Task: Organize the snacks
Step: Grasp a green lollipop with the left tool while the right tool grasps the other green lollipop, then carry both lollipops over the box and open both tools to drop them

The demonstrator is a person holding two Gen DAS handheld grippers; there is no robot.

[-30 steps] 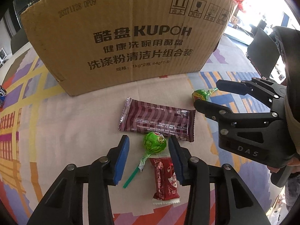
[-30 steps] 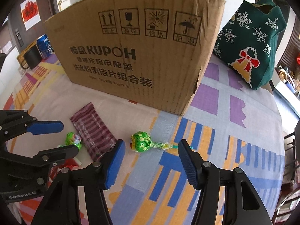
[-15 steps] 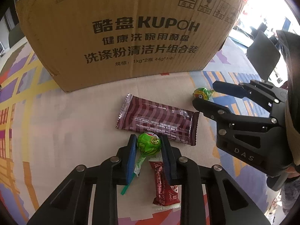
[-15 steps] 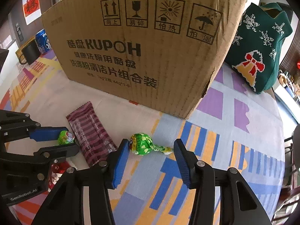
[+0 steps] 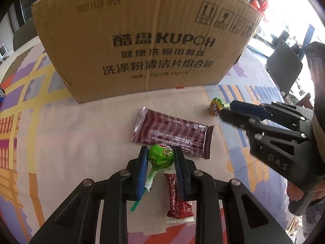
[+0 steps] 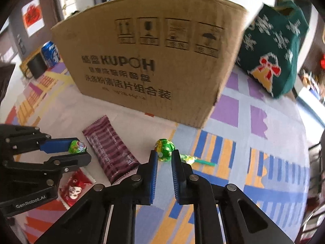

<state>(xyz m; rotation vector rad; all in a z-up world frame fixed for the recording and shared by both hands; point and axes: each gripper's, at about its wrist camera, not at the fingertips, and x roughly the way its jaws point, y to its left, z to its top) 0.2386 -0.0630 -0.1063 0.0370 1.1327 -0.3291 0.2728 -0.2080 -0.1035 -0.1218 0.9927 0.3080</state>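
My left gripper [image 5: 160,154] is shut on a green lollipop [image 5: 160,156] by its head, its stick pointing back between the fingers. In the right wrist view that lollipop [image 6: 76,146] sits in the left gripper [image 6: 78,149]. My right gripper [image 6: 164,155] is shut on a second green lollipop [image 6: 165,146], whose stick [image 6: 200,160] trails to the right. The left wrist view shows this lollipop [image 5: 216,106] at the right gripper's [image 5: 225,109] tips. A maroon snack bar [image 5: 172,135] and a small red candy packet [image 5: 178,199] lie on the tablecloth.
A large open-topped cardboard box [image 5: 146,46] stands just behind the snacks. A green Christmas bag [image 6: 274,46] is to its right. A blue can [image 6: 49,53] and a black mug [image 6: 36,67] stand at the far left. The patterned tablecloth [image 6: 254,142] covers the table.
Both grippers have closed from open onto their lollipops. The left one has lifted its lollipop slightly, and the right view is blurred by motion.
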